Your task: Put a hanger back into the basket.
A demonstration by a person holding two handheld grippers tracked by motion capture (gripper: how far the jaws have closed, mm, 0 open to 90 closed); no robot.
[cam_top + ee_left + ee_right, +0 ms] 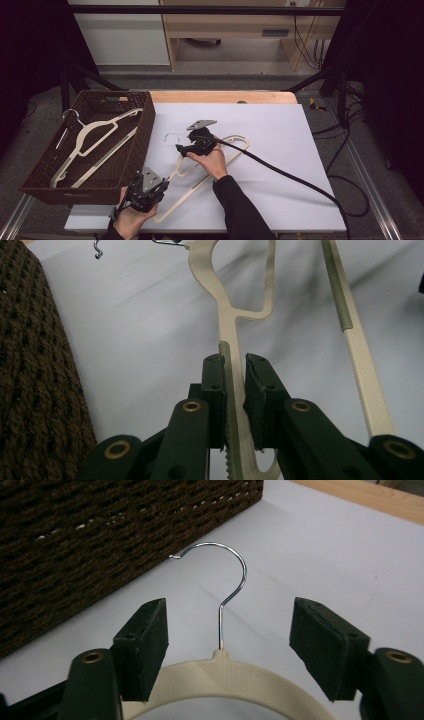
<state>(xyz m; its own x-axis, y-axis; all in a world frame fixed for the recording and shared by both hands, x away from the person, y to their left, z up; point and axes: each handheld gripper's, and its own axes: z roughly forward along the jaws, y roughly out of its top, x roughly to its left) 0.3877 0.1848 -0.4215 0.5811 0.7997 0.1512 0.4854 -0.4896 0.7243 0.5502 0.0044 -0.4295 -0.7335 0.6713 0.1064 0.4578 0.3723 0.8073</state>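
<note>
Progress: one cream hanger (95, 145) already lay in the wicker basket (145, 131) at the left; a second hanger (200, 180) was still on the white mat (280, 140).
Left gripper (146, 192): jaws pinched on the second hanger's shoulder end.
Right gripper (197, 145): jaws apart, straddling the neck below the wire hook (232, 587), not yet gripping.
Left to do: close, lift, carry it to the basket.
</note>
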